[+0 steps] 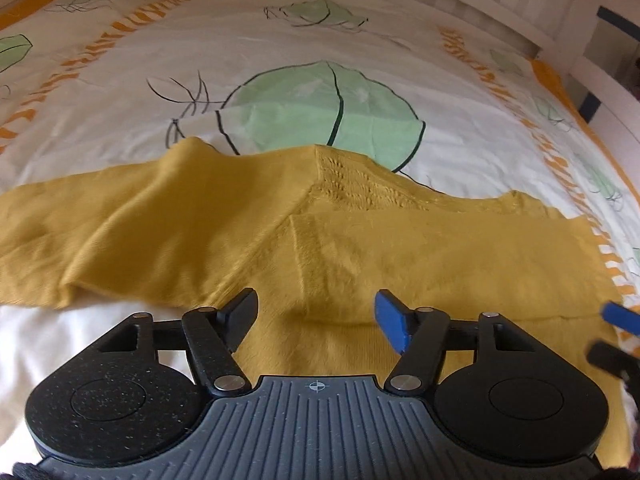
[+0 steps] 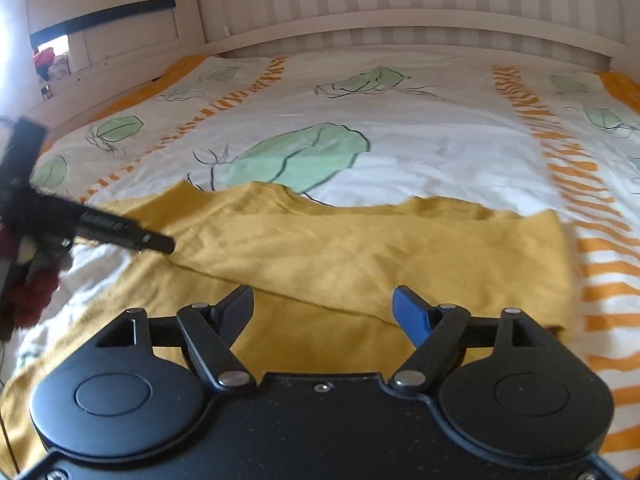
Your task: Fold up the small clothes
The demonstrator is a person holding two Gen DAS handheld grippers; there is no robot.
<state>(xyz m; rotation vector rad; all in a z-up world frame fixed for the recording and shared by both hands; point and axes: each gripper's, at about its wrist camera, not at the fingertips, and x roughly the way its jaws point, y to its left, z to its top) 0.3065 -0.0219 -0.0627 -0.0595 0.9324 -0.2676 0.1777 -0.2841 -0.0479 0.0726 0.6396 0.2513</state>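
A mustard-yellow top (image 1: 360, 248) lies spread on my leaf-print bedsheet (image 1: 280, 40), one layer already folded across. My left tongs (image 1: 316, 316) and right tongs (image 2: 324, 312) both hang open just above it, holding nothing. I should pinch the near edge squarely, though the blurred hem is probably double-layered.

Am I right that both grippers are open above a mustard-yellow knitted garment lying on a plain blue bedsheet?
Not quite: the bedsheet is white with green leaf prints and orange stripes, as the right wrist view shows. The left gripper and right gripper are indeed open above the mustard-yellow knitted garment.
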